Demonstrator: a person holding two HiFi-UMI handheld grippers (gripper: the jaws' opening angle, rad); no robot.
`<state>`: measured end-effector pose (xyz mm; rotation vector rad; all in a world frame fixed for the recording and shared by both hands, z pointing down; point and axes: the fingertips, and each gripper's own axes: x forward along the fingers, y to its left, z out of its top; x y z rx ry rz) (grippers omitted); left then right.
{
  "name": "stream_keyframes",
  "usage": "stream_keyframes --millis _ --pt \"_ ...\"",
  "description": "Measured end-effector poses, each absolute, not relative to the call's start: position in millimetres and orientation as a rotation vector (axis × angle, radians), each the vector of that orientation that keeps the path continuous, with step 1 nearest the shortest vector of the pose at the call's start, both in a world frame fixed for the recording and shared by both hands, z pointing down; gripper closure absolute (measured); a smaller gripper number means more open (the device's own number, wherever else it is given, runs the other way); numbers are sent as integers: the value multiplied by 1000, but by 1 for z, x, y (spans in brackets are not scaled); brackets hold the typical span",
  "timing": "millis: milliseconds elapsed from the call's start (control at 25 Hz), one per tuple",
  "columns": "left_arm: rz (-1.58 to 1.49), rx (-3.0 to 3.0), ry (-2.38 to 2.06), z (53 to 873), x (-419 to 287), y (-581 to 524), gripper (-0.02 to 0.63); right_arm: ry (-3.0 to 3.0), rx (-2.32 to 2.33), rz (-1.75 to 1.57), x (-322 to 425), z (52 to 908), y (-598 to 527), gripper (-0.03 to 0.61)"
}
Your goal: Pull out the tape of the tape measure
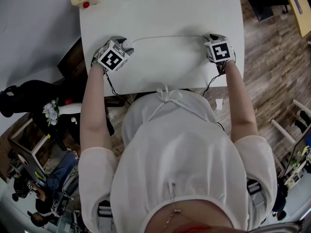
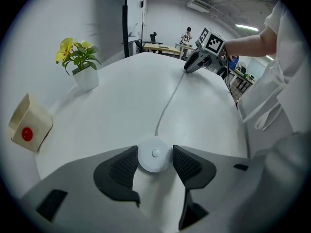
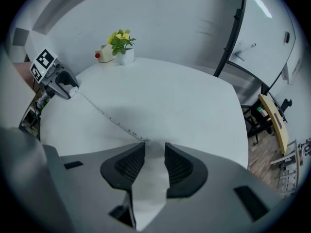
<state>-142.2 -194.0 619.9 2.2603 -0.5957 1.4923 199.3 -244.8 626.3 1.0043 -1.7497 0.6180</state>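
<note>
Tape measure (image 2: 154, 155) sits toward the left edge of the table (image 1: 160, 13), its round white case pinched from both sides by the pads of the left gripper (image 2: 155, 151). Its tape (image 1: 167, 36) already lies drawn out in a long line across the table toward the right edge. There the right gripper (image 3: 154, 147) has its jaws slightly apart, and the tape's end lies just at their tips, unpinched, so the pull looks essentially done, with little left to do.

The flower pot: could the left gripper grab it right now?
Probably not yet. The left gripper is shut on the tape measure case, so it is busy, though nothing stands on the table between it and the flower pot.
</note>
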Motion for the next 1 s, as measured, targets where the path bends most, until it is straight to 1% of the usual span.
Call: stream_keyframes --millis 80,160,200,320,480,680,760,800,840,920,1000 --pt "1479 2262 -641 620 -145 -196 380 -1747 1036 622 203 626 -246 416" --pt "1446 2266 -712 617 -150 -201 301 -1744 1058 622 206 624 -246 369" --pt "1416 2272 -740 615 -152 -203 270 -1750 1065 621 205 623 -246 365" --pt "1327 2298 -791 602 -153 -202 265 -1773 1082 610 201 614 -244 366" --pt "1348 2341 -844 585 -153 -201 265 -1819 1098 584 192 597 -241 368" --pt "1257 2405 -963 548 -145 -206 269 -1900 1134 557 181 566 -238 387" --pt "1196 2433 -1030 530 -142 -211 292 -1930 1165 527 178 551 -238 398" --pt "1158 2443 -1072 520 -141 -214 347 -1946 1183 511 177 543 -238 410" --pt "1118 2448 -1115 510 -141 -217 415 -1965 1205 496 176 535 -238 424" --pt "1041 2442 -1190 490 -141 -222 476 -2011 1257 473 173 516 -240 453" --pt "971 2429 -1260 470 -141 -226 541 -2066 1317 455 171 495 -242 500"
